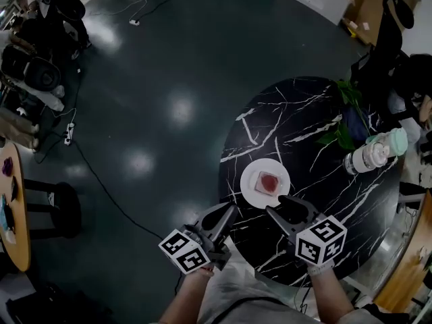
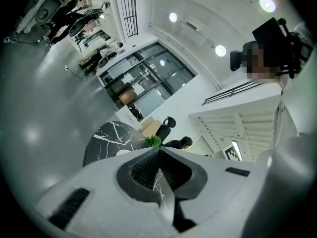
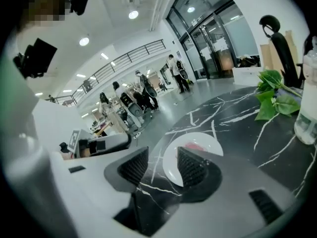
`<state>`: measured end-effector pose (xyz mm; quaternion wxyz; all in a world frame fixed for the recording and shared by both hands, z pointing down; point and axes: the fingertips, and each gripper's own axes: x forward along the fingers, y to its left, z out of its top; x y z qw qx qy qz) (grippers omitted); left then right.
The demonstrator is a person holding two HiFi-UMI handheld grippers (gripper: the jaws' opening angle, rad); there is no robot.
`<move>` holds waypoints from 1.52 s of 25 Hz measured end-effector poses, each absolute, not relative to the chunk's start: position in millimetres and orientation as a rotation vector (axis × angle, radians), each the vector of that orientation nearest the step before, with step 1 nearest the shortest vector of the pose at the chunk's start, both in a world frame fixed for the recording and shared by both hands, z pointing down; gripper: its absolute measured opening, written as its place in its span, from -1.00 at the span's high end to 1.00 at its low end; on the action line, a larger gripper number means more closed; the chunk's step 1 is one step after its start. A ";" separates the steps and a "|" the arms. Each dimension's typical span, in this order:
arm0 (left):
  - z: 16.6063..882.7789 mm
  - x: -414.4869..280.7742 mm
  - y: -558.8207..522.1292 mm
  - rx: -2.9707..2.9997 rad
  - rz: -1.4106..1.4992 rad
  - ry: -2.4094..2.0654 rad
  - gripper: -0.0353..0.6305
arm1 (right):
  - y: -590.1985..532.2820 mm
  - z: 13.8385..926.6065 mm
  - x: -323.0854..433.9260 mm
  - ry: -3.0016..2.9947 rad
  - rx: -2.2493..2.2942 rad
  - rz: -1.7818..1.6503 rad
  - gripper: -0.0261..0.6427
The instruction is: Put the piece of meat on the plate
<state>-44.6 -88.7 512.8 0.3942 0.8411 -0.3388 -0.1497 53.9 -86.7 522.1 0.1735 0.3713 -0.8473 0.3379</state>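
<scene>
**Head view:** One piece of meat (image 1: 269,182) lies in the middle of the one white plate (image 1: 250,181) on the table (image 1: 304,140). There are two grippers on the near side of the plate. The left gripper (image 1: 225,216) is off the plate's near-left, by the table edge. The right gripper (image 1: 282,206) is close to the near rim but not touching it. One bottle (image 1: 368,156) and one plant (image 1: 343,110) stand well to the plate's far right.

**Left gripper view:** The jaws are clenched tip to tip with nothing between them.

**Right gripper view:** The jaws are spread wide and empty, with only bare table between them. The plate (image 3: 210,145) and the meat (image 3: 194,146) sit just past the tips.

**Handling:** The meat looks light, soft and limp, and is probably slick. I would pinch it gently across a thick edge. It already sits on the plate, so the task looks done.
</scene>
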 end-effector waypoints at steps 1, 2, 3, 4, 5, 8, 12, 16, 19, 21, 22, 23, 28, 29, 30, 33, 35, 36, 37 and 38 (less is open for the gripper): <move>509.3 -43.4 -83.7 2.140 -0.383 -0.857 0.87 | -82.4 513.6 52.8 -2.444 1.059 0.974 0.41; 506.1 -42.2 -78.6 2.146 -0.386 -0.854 0.87 | -77.9 506.0 52.0 -2.480 1.066 0.990 0.41; 503.4 -40.9 -73.2 2.150 -0.388 -0.851 0.87 | -72.8 499.7 51.3 -2.507 1.069 0.997 0.41; 501.7 -39.2 -67.3 2.153 -0.389 -0.847 0.87 | -67.1 494.8 50.9 -2.526 1.068 0.993 0.42; 500.9 -37.0 -60.6 2.157 -0.388 -0.840 0.87 | -60.9 490.8 50.6 -2.539 1.065 0.981 0.42; 499.1 -29.4 -38.6 2.176 -0.388 -0.813 0.87 | -40.9 480.8 51.5 -2.563 1.057 0.935 0.47; 483.2 -24.9 -20.5 2.184 -0.388 -0.822 0.87 | -22.4 463.4 54.4 -2.604 1.089 0.871 0.69; 460.8 -21.2 -13.7 2.237 -0.398 -0.812 0.87 | -11.5 440.7 54.6 -2.658 1.087 0.804 0.80; 446.6 -19.2 -4.6 2.256 -0.397 -0.807 0.87 | 2.9 430.1 53.7 -2.679 1.065 0.799 0.82; 434.3 -21.7 -3.1 2.273 -0.406 -0.820 0.87 | 8.8 422.2 53.0 -2.697 1.054 0.787 0.83; 428.4 -23.1 -3.0 2.286 -0.412 -0.825 0.87 | 10.7 417.9 52.8 -2.707 1.050 0.779 0.83; 423.0 -24.3 -3.3 2.297 -0.419 -0.830 0.87 | 11.8 413.4 52.7 -2.717 1.046 0.771 0.84; 401.2 -32.2 -9.0 2.332 -0.453 -0.862 0.87 | 9.7 395.6 47.8 -2.772 1.029 0.728 0.85; 398.3 -32.9 -9.9 2.339 -0.456 -0.866 0.87 | 9.1 393.1 46.8 -2.780 1.026 0.716 0.85; 395.8 -33.0 -10.6 2.346 -0.457 -0.868 0.87 | 8.6 391.5 46.1 -2.786 1.021 0.705 0.85; 390.7 -31.8 -13.1 2.368 -0.455 -0.867 0.87 | 7.3 389.6 44.4 -2.799 1.010 0.685 0.87; 389.3 -29.5 -14.8 2.377 -0.452 -0.864 0.87 | 6.3 389.3 46.2 -2.802 1.012 0.683 0.88; 388.4 -28.5 -15.9 2.379 -0.450 -0.864 0.87 | 5.4 389.1 47.7 -2.803 1.015 0.684 0.88; 387.2 -27.9 -17.3 2.380 -0.449 -0.865 0.87 | 4.3 389.2 49.0 -2.803 1.019 0.688 0.88; 386.1 -27.9 -18.4 2.378 -0.449 -0.867 0.87 | 3.5 389.7 50.0 -2.804 1.021 0.696 0.88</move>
